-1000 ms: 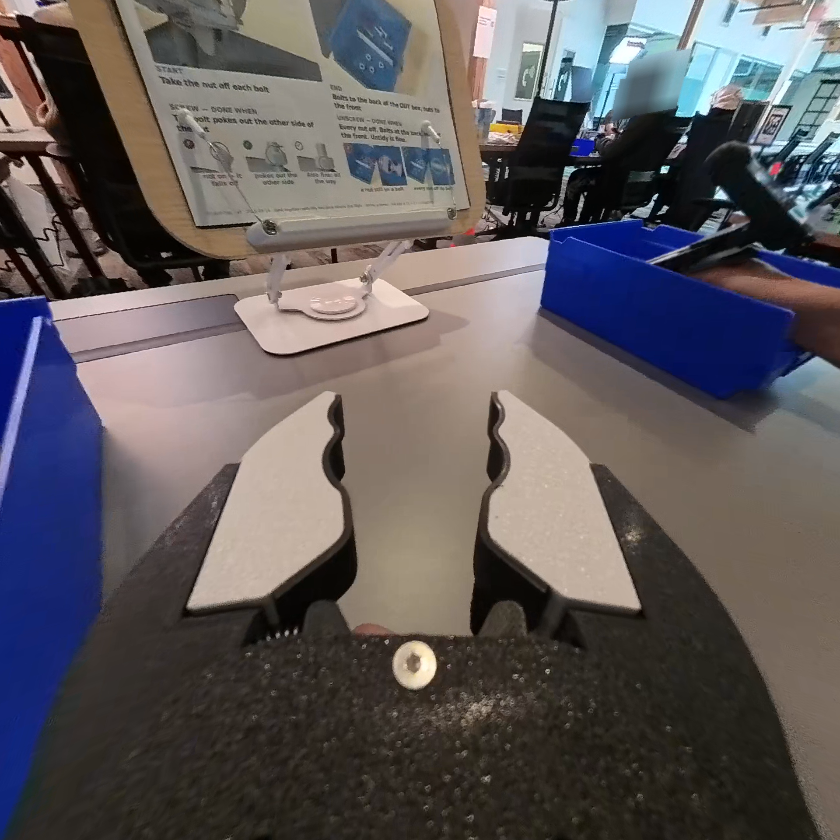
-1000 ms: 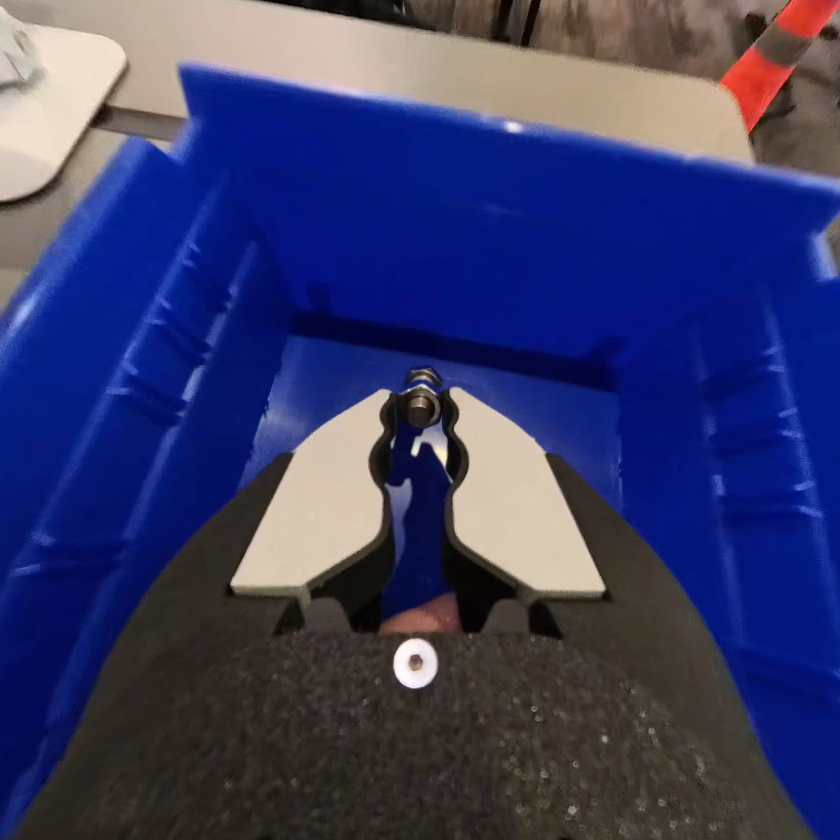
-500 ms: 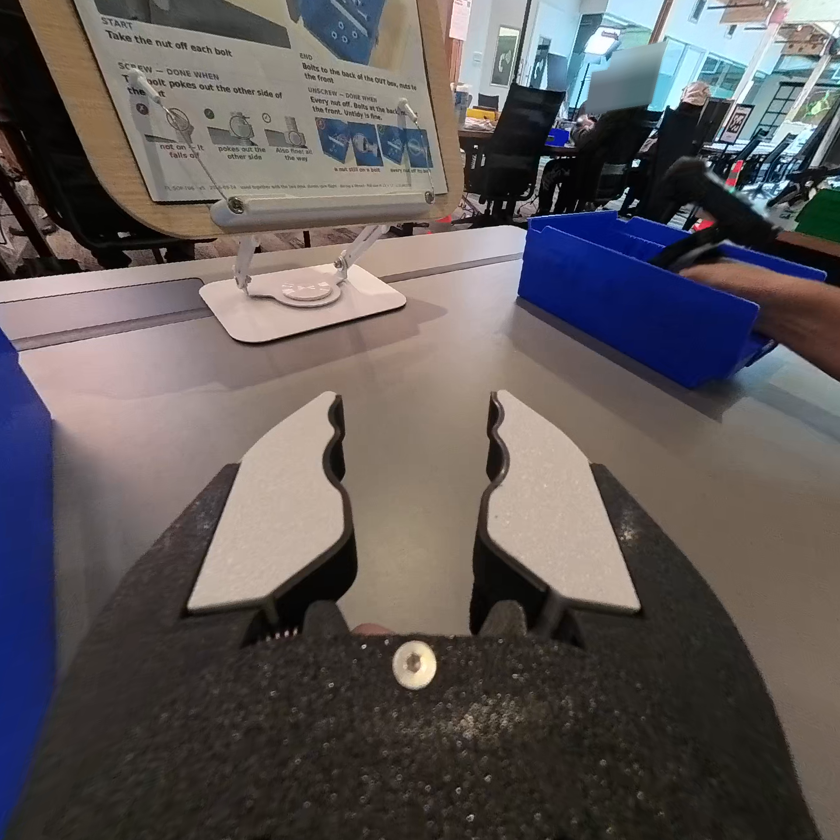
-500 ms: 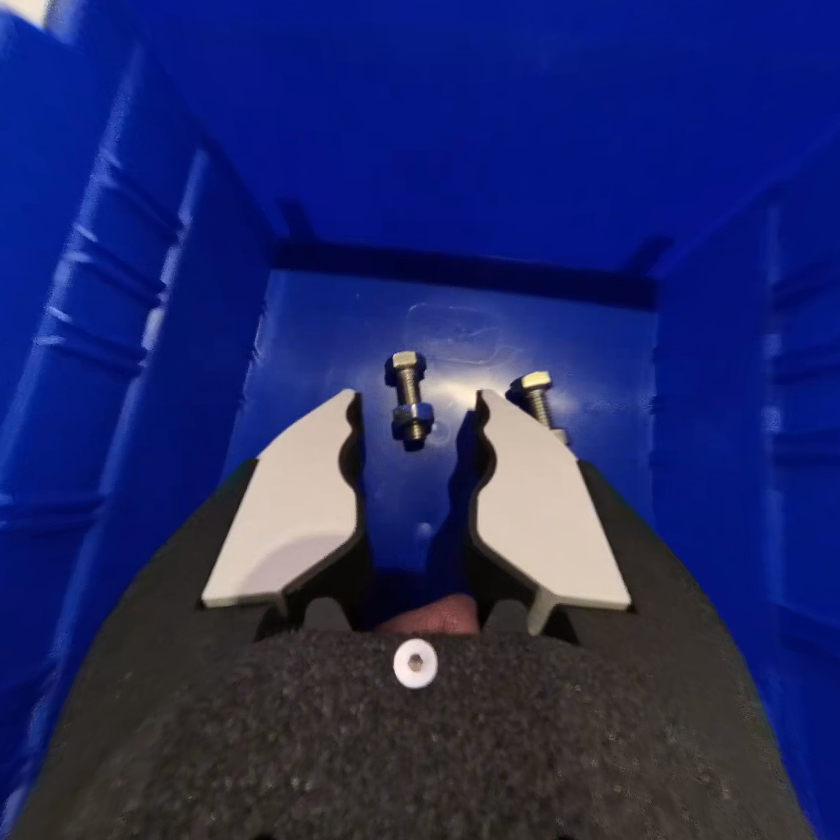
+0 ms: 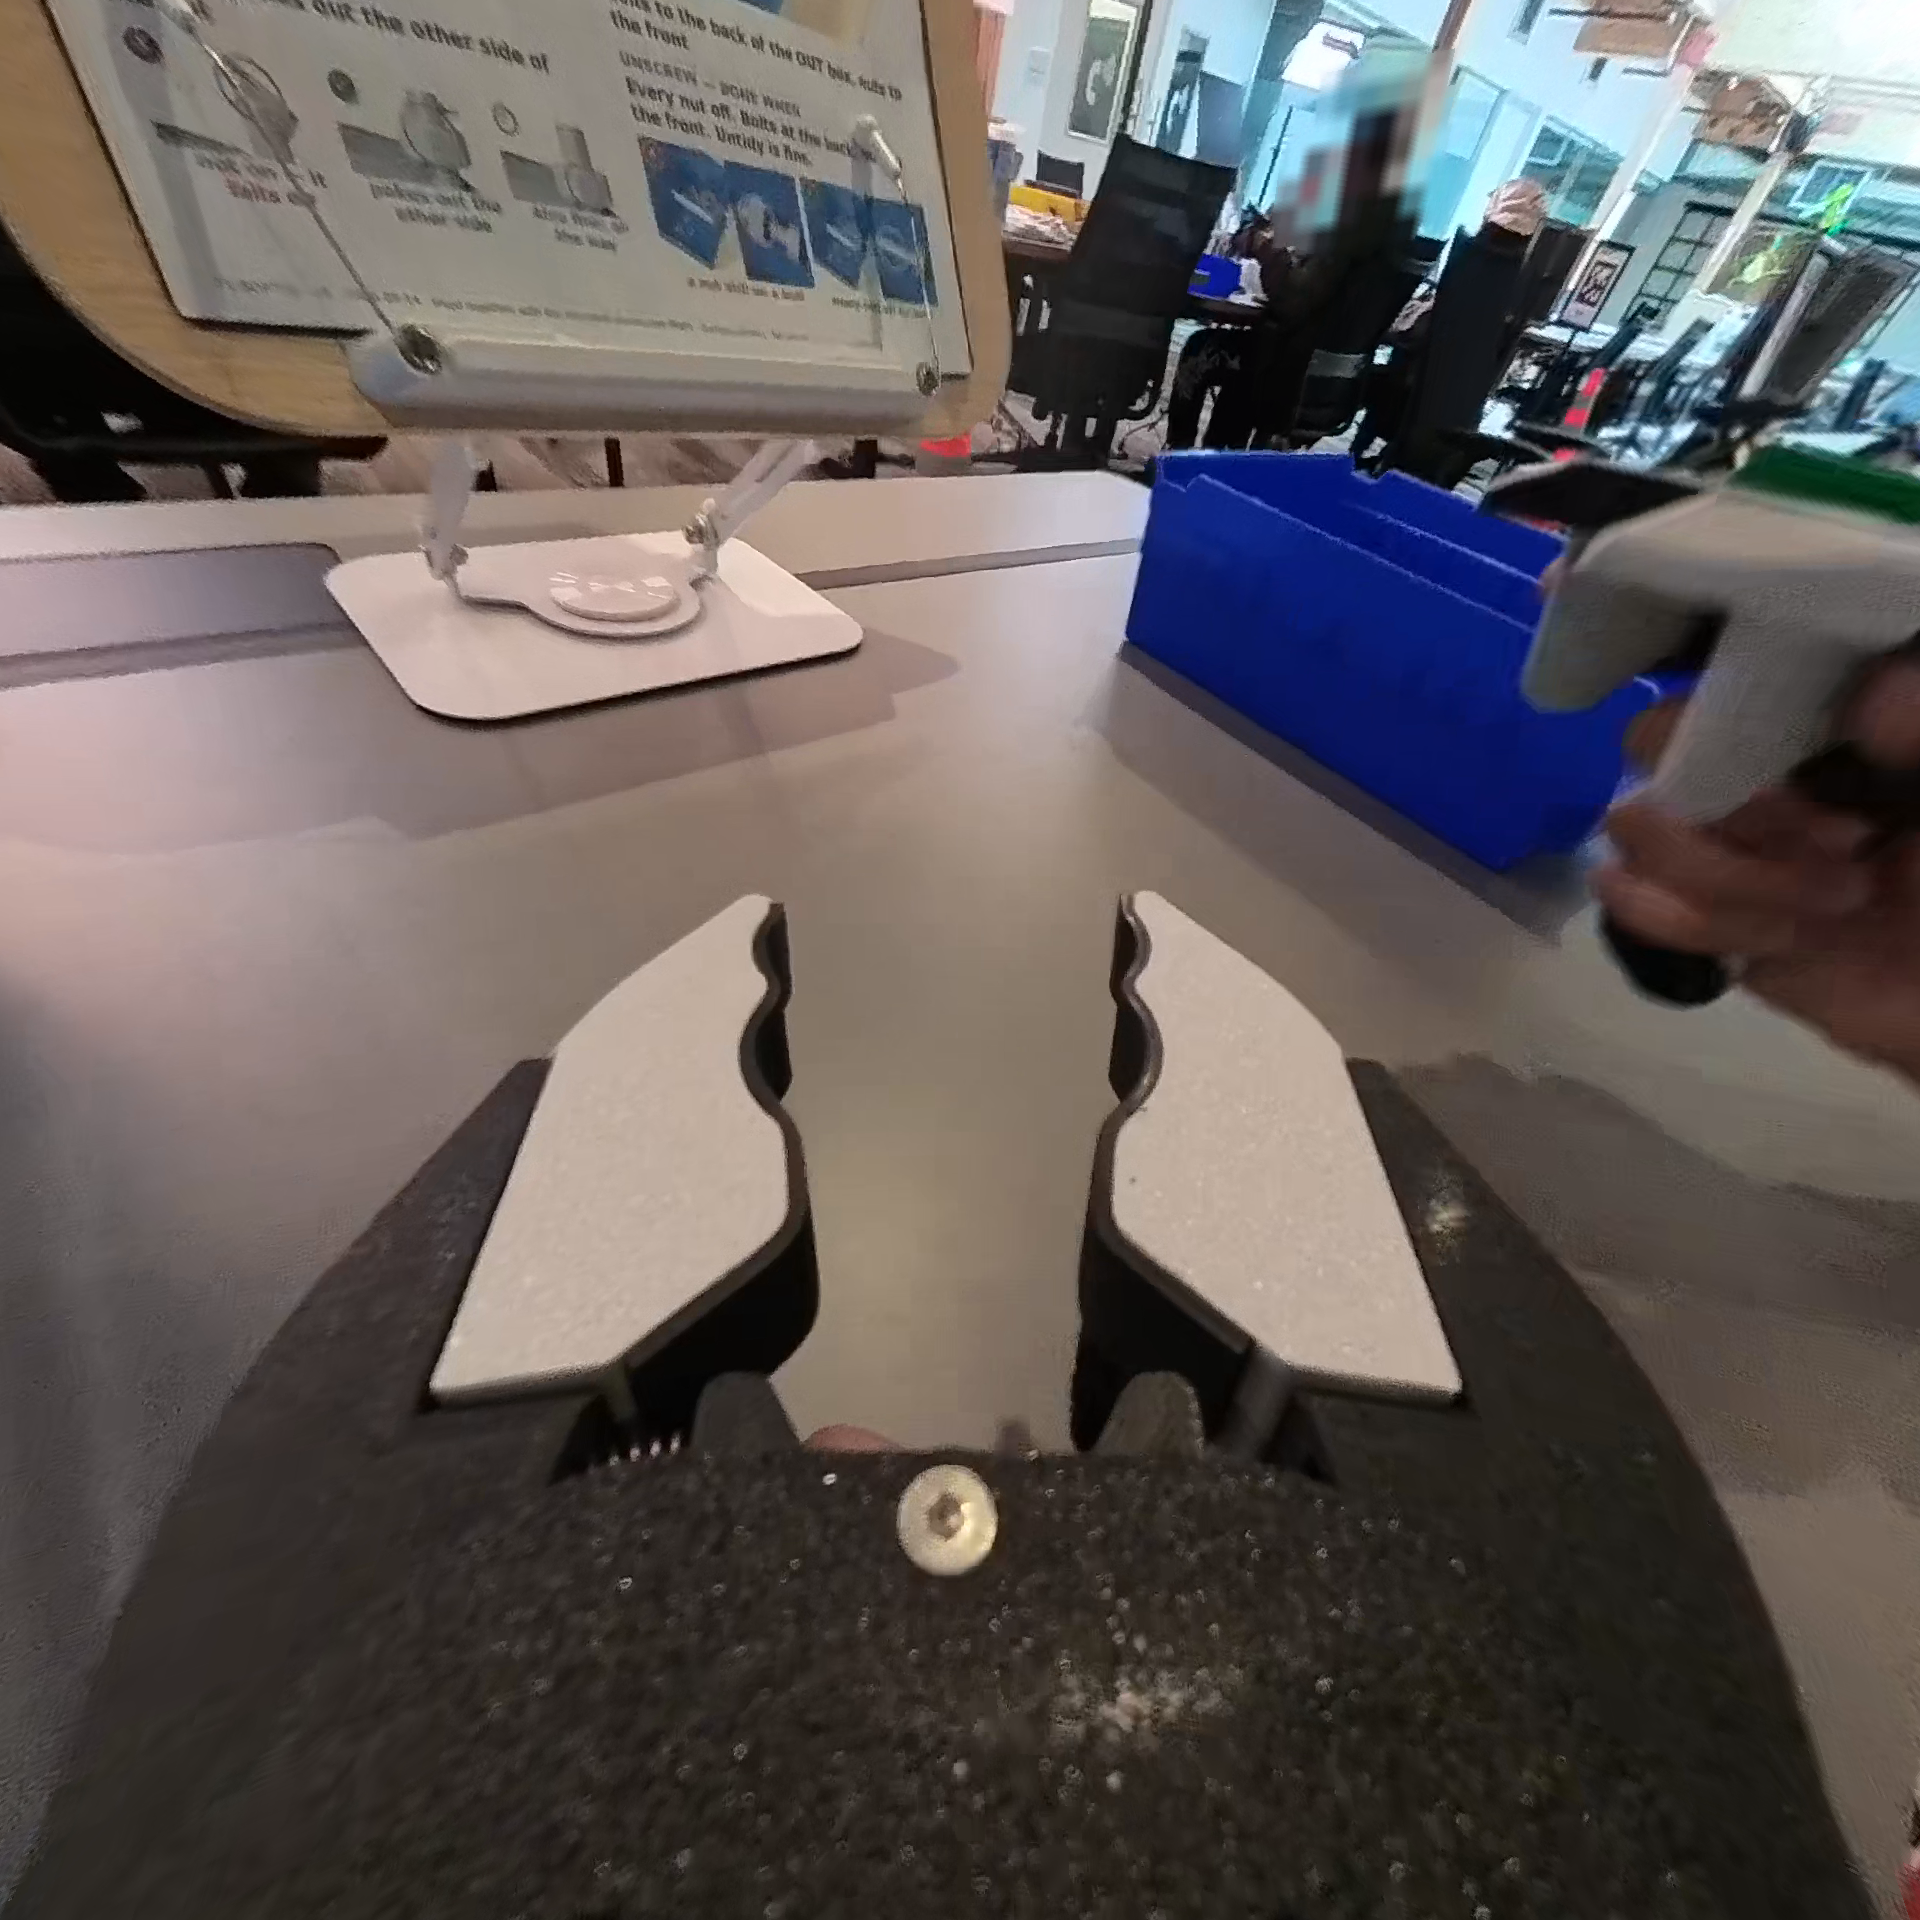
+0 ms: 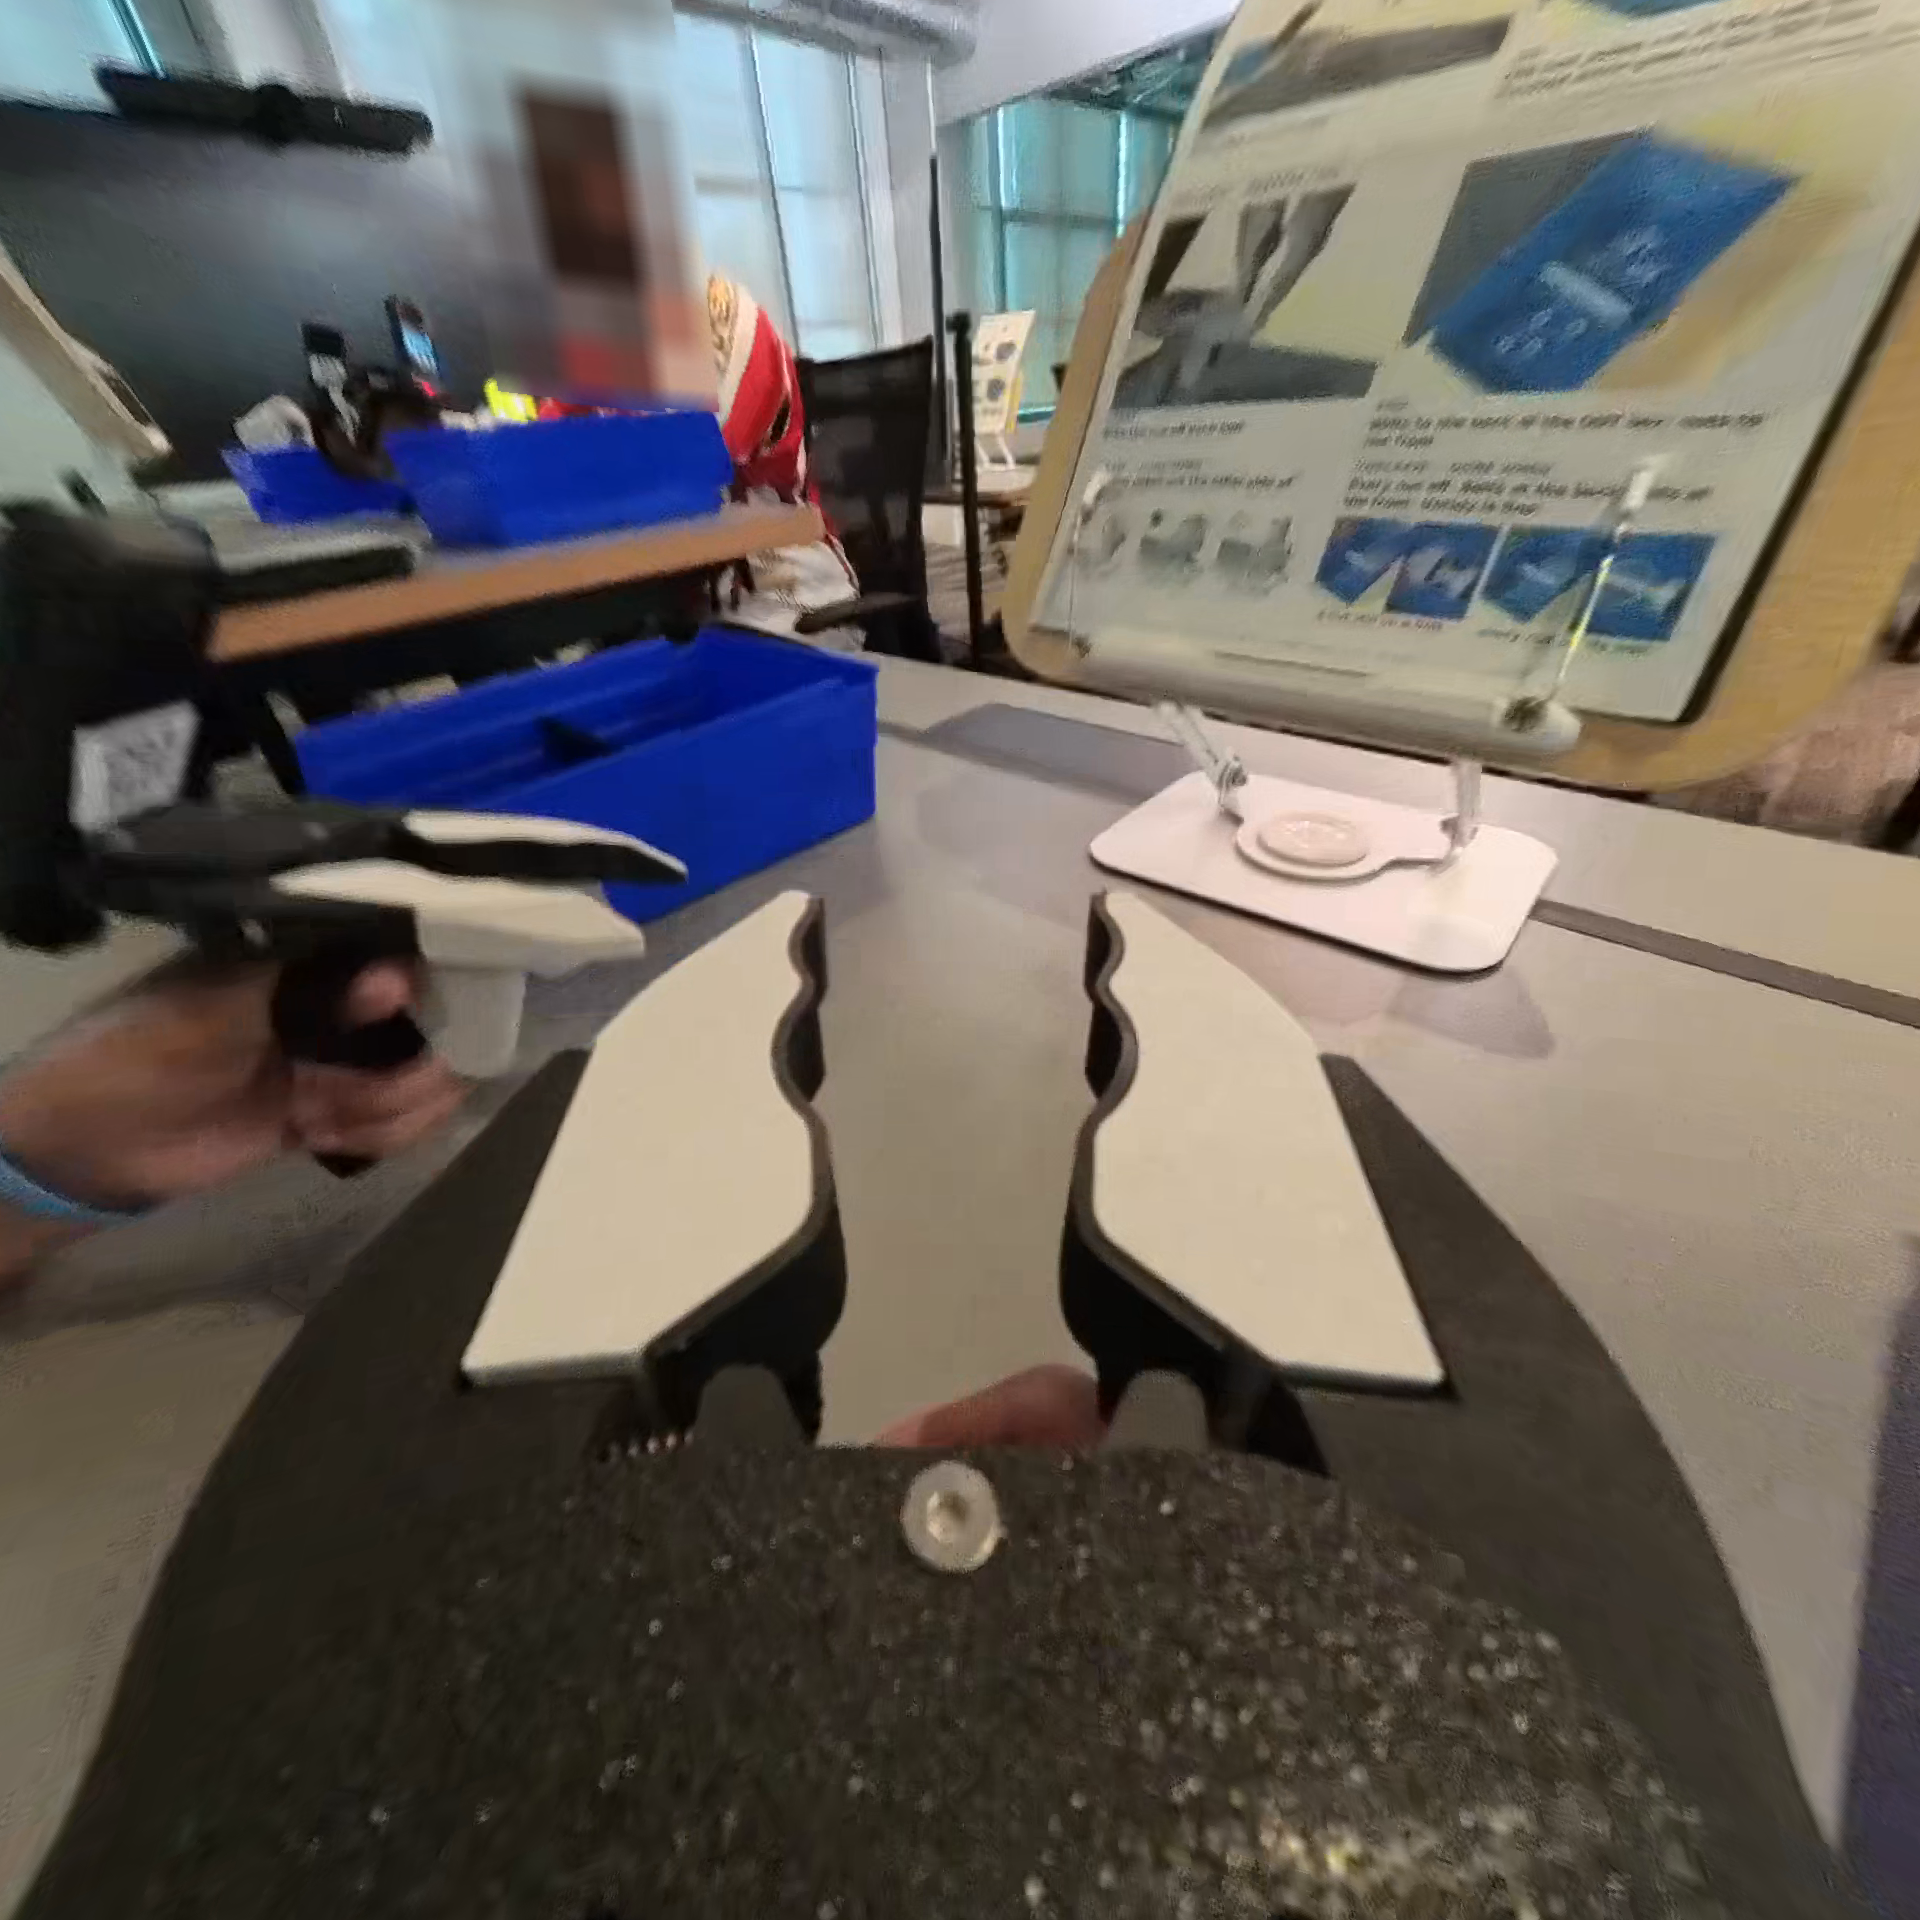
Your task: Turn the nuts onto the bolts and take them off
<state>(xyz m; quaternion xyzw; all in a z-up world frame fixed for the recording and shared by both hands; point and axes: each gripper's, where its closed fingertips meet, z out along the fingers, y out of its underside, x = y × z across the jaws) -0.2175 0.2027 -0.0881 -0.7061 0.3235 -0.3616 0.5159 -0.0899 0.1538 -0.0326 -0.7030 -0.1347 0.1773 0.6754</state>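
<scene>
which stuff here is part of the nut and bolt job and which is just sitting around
For the job:
left gripper, open
right gripper, open
blue bin
second blue bin
instruction board on its stand

Just around:
office chairs
far desk with blue bins

Printed writing stands chiefly on a white laminated instruction sheet (image 5: 540, 156) with black headings, captions and small blue photographs. It is clipped to a rounded pale wooden board (image 5: 977, 208) on a white metal stand (image 5: 592, 623), at eleven o'clock in the left wrist view and one o'clock in the right. A white square code sticker (image 6: 130, 764) sits on the black body of the left gripper (image 6: 657, 902), at nine o'clock in the right wrist view — too blurred to read.
</scene>
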